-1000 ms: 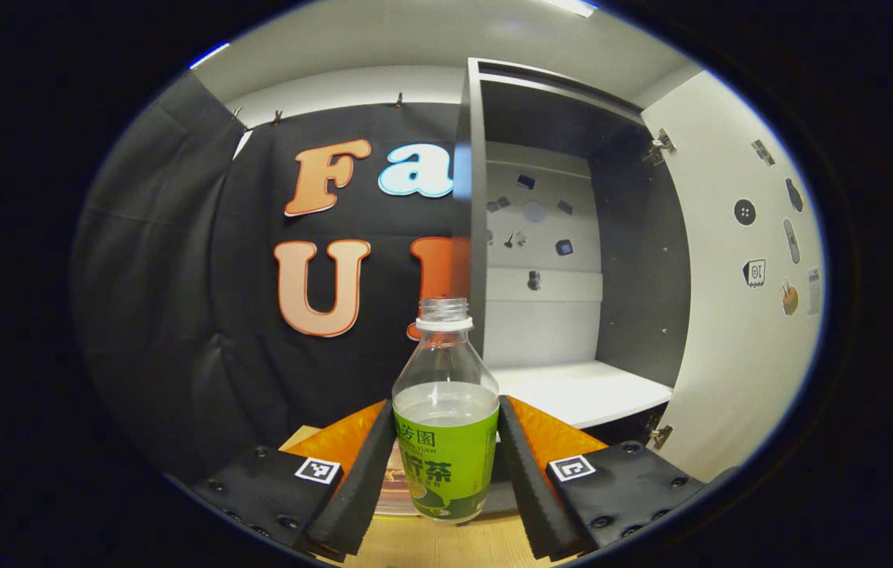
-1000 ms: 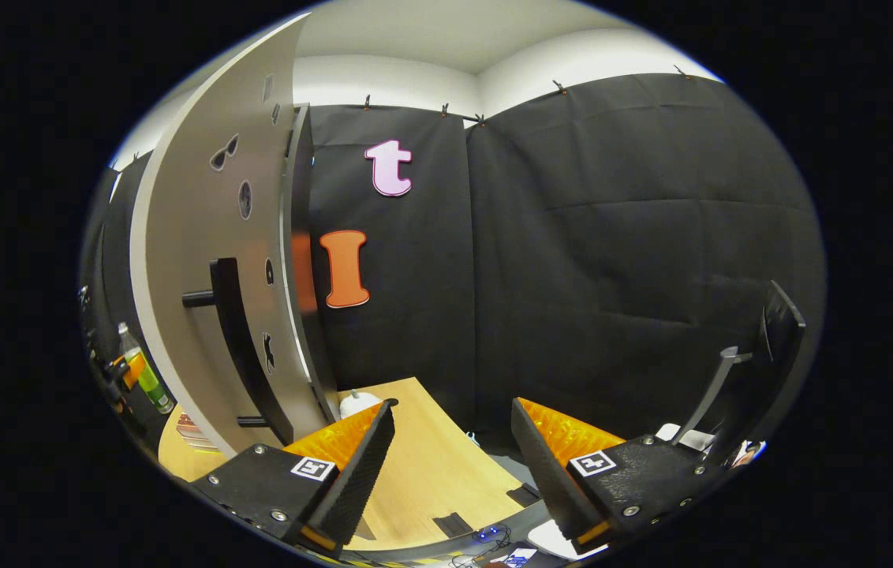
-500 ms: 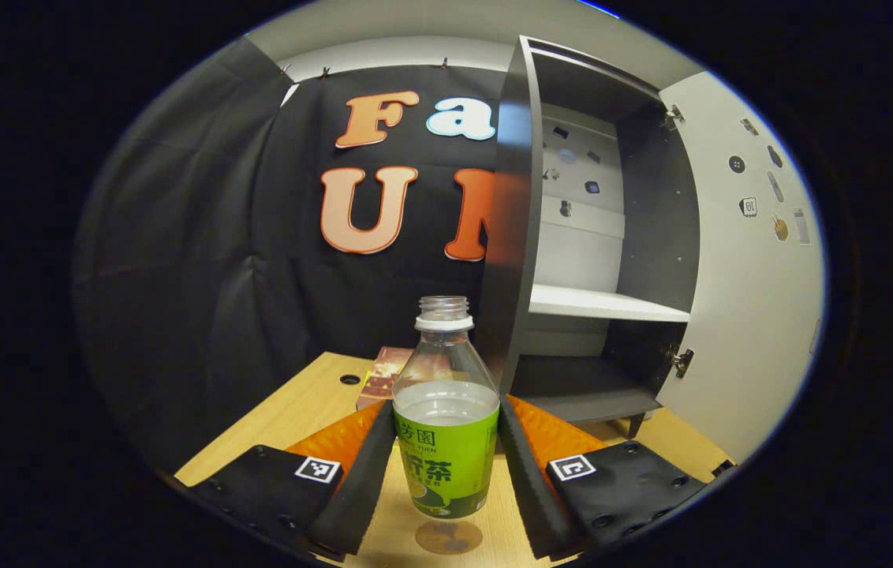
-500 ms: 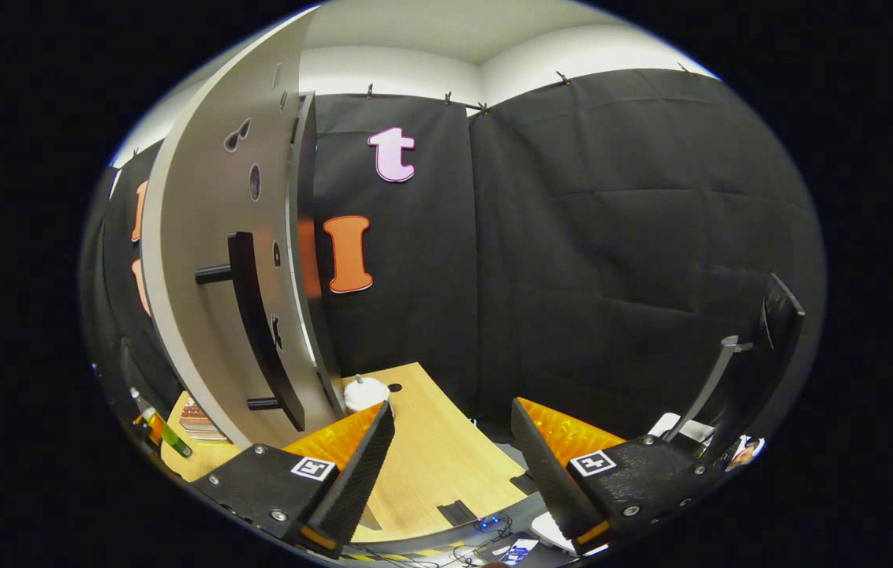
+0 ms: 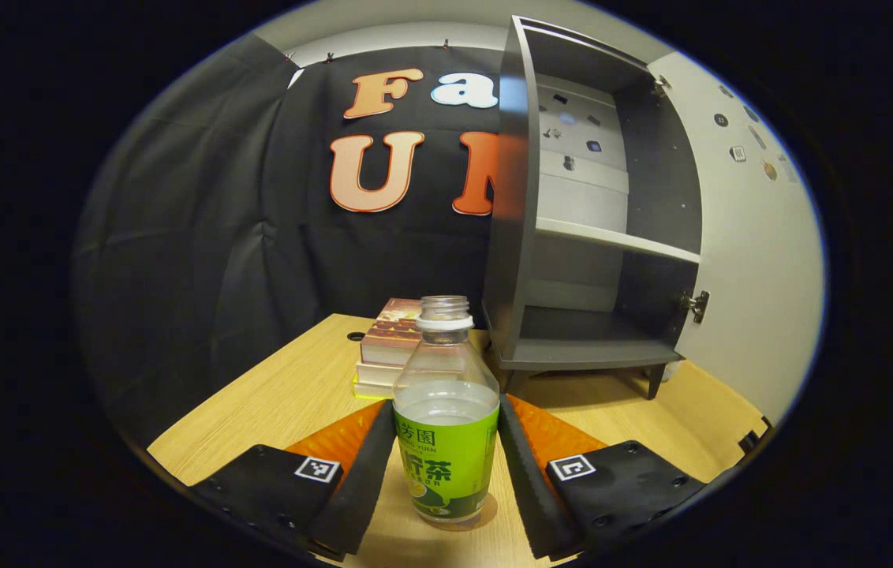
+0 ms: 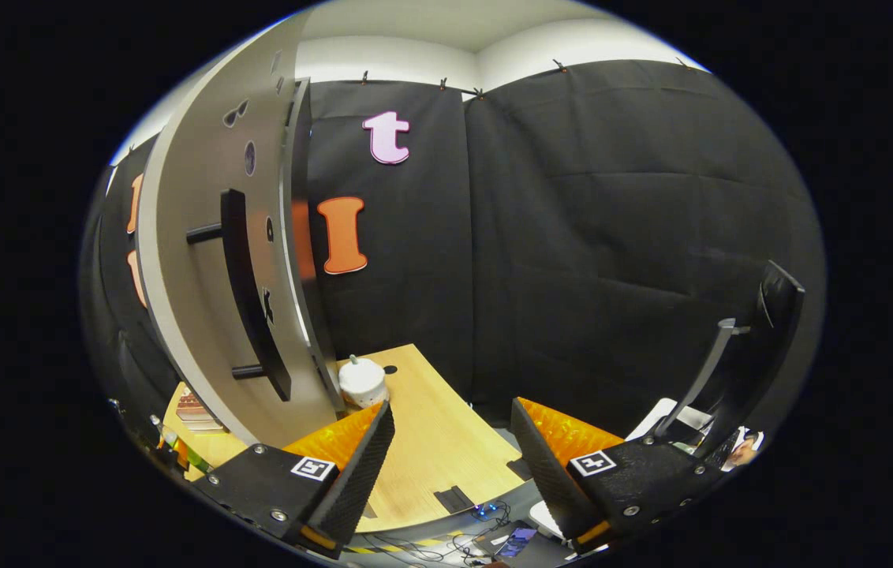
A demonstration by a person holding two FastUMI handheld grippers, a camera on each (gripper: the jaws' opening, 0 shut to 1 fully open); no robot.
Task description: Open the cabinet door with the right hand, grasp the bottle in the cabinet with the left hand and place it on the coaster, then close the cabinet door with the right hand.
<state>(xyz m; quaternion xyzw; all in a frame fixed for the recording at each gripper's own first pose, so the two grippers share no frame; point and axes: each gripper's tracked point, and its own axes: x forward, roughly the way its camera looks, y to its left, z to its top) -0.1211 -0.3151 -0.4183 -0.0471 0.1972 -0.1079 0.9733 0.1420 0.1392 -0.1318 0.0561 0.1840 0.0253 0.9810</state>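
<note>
Lowered since a second ago, our left claw point(image 5: 446, 465) grips the bottle point(image 5: 446, 442), light, slippery, uncapped, at its label; right claw point(image 6: 446, 465) gapes empty.

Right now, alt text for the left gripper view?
The left gripper has its fingers pressed on an uncapped green-labelled tea bottle standing on the wooden table. Behind: stacked books and a grey cabinet, door open.
</note>
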